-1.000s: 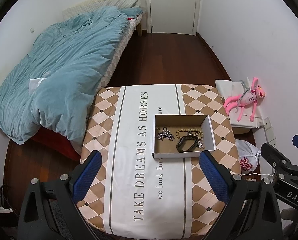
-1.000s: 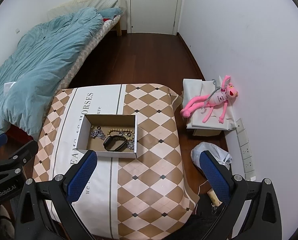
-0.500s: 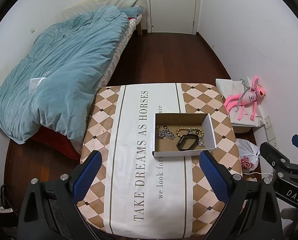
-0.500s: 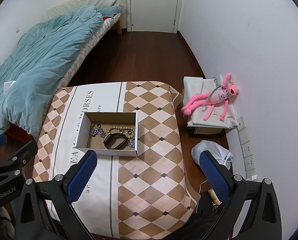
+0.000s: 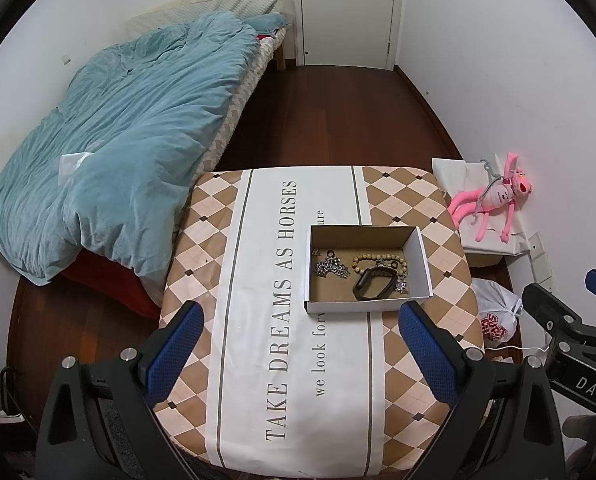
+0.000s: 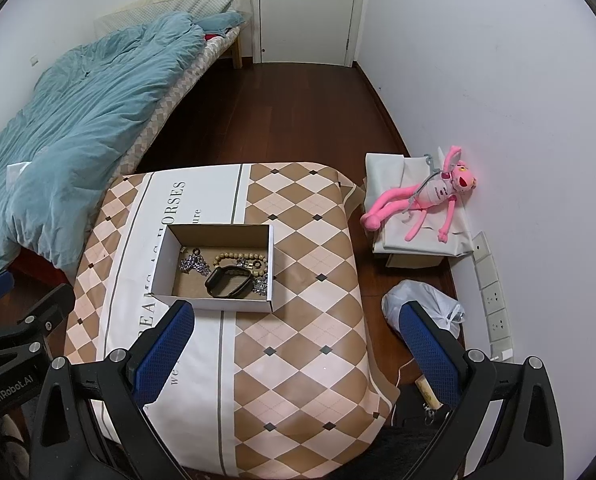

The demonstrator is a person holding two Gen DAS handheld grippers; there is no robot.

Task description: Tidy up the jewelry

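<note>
An open cardboard box (image 5: pixel 422 258) (image 6: pixel 161 256) sits on the table with the checked cloth (image 5: pixel 281 360) (image 6: pixel 306 320). Inside lie a silver chain (image 5: pixel 330 268) (image 6: pixel 193 265), a wooden bead bracelet (image 5: pixel 378 259) (image 6: pixel 237 258) and a black band (image 5: pixel 372 285) (image 6: pixel 227 282). My left gripper (image 5: pixel 298 354) is open and empty, high above the table's near side. My right gripper (image 6: pixel 295 354) is open and empty, high above the table's right part. Each gripper shows at the edge of the other's view.
A bed with a teal duvet (image 5: pixel 117 152) stands left of the table. A pink plush toy (image 6: pixel 426 196) lies on a white-covered box by the right wall. A white plastic bag (image 6: pixel 422 308) sits on the wooden floor. A shut door (image 5: pixel 346 12) is at the back.
Both views have shifted only slightly. The box and jewelry have not moved, and both grippers stay open.
</note>
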